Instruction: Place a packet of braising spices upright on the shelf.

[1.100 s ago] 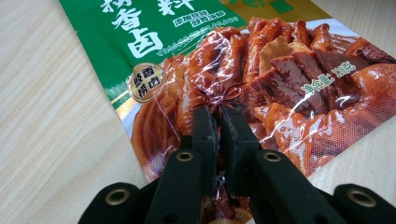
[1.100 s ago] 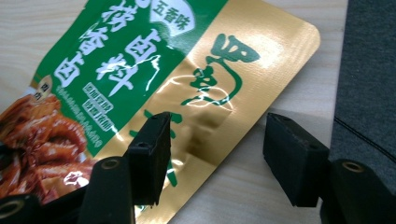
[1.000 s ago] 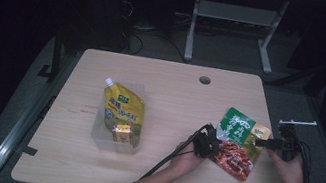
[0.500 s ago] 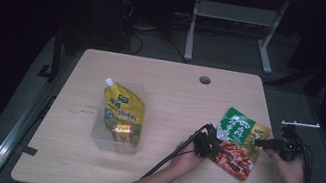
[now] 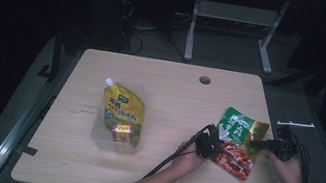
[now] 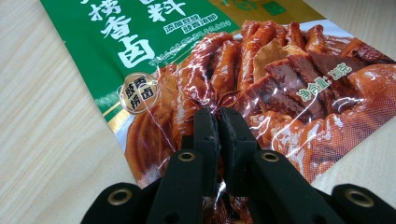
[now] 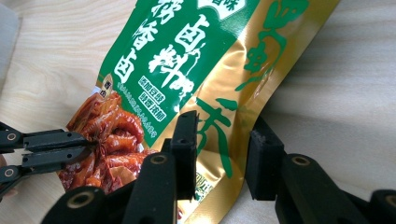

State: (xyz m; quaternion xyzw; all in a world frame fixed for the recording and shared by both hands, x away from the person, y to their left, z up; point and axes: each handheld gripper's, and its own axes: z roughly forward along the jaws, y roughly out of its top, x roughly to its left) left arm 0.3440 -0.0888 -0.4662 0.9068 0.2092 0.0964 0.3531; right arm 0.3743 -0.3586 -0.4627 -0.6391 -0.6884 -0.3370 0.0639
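Left gripper (image 6: pixel 218 116) pinching sauce pouch (image 5: pixel 237 142), long axis diagonal, green end far-left

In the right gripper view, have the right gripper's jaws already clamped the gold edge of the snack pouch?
No: the right gripper has been closing, but its jaws stand apart around the gold edge of the snack pouch, with a visible gap.

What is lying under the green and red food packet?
Under the food packet only the wooden table is seen. The left gripper pinches its film; the right gripper, jaws just closing, straddles its gold edge. Anything beneath the packet is covered.
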